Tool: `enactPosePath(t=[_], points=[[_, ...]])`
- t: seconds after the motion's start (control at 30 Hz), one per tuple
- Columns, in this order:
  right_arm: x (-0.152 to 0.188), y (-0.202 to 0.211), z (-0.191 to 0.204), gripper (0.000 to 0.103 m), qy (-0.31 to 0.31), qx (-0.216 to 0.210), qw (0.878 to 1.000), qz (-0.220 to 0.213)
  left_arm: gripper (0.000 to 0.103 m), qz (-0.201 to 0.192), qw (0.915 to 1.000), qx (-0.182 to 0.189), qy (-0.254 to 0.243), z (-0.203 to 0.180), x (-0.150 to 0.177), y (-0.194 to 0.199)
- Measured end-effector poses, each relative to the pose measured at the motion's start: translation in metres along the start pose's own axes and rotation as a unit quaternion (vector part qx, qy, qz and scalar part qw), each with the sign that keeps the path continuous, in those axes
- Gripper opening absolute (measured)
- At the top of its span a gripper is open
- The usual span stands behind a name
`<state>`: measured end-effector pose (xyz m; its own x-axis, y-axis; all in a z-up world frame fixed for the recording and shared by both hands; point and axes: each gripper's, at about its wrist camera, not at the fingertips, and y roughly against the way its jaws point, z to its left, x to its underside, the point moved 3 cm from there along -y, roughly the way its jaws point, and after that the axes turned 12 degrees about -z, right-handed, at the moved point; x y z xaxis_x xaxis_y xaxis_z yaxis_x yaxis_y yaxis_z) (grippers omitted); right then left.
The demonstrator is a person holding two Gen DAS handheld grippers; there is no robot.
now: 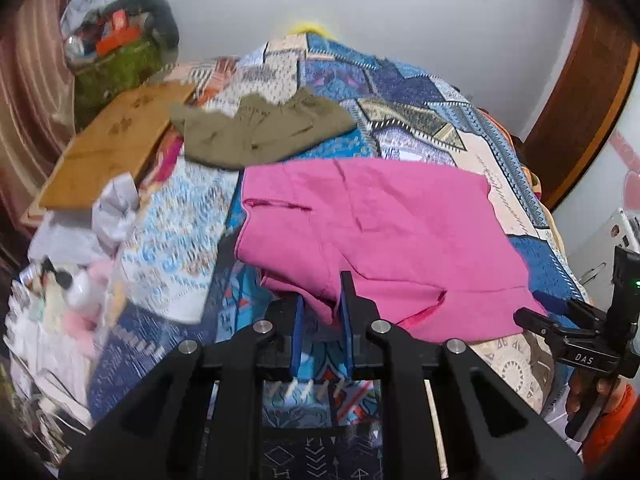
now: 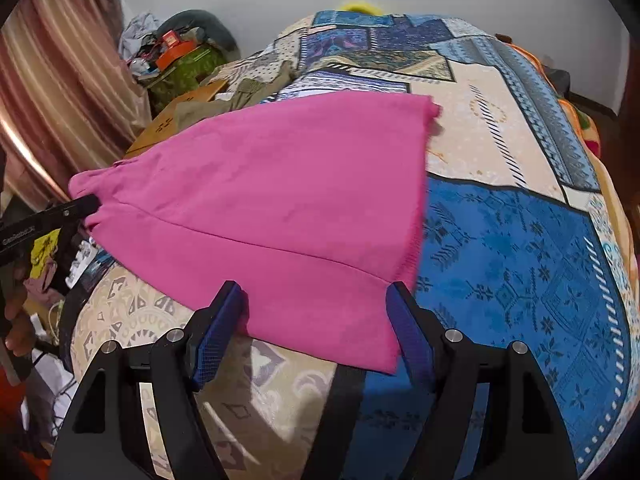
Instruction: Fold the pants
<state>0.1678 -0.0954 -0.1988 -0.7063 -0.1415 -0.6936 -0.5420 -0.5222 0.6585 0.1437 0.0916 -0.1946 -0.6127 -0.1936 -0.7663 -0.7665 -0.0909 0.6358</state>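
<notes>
Pink pants lie spread on a patterned bedspread. My left gripper is shut on the near left edge of the pants, with pink cloth pinched between its blue pads. In the right wrist view the pants stretch away from me, and my right gripper is open, its two blue fingers standing on either side of the near corner of the cloth. The right gripper also shows at the right edge of the left wrist view, and the left gripper shows at the left edge of the right wrist view.
Olive green pants lie farther back on the bed. A wooden board and crumpled white paper sit at the left. A green bag of clutter stands by the curtain. Bottles and small items crowd the near left.
</notes>
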Motion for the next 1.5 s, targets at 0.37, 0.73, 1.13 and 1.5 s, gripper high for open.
enactPosePath(t=[0.37,0.73,1.13,1.5], points=[[0.006,0.001,-0.012,0.071,-0.029,-0.004,1.0,-0.004,0.014,-0.088,0.9877,0.095,-0.087,-0.091,-0.062,0.031],[0.008,0.011,-0.019,0.071,-0.043,0.0,0.999,0.0,0.012,0.015,0.9634,0.245,-0.107,-0.172,-0.06,-0.008],[0.012,0.022,-0.032,0.071,-0.066,0.008,0.998,-0.008,0.012,0.102,0.9487,0.281,-0.104,-0.21,-0.015,-0.043],[0.008,0.041,-0.047,0.071,-0.076,0.03,0.996,-0.024,0.055,0.078,0.9454,0.294,-0.116,-0.207,-0.027,-0.024]])
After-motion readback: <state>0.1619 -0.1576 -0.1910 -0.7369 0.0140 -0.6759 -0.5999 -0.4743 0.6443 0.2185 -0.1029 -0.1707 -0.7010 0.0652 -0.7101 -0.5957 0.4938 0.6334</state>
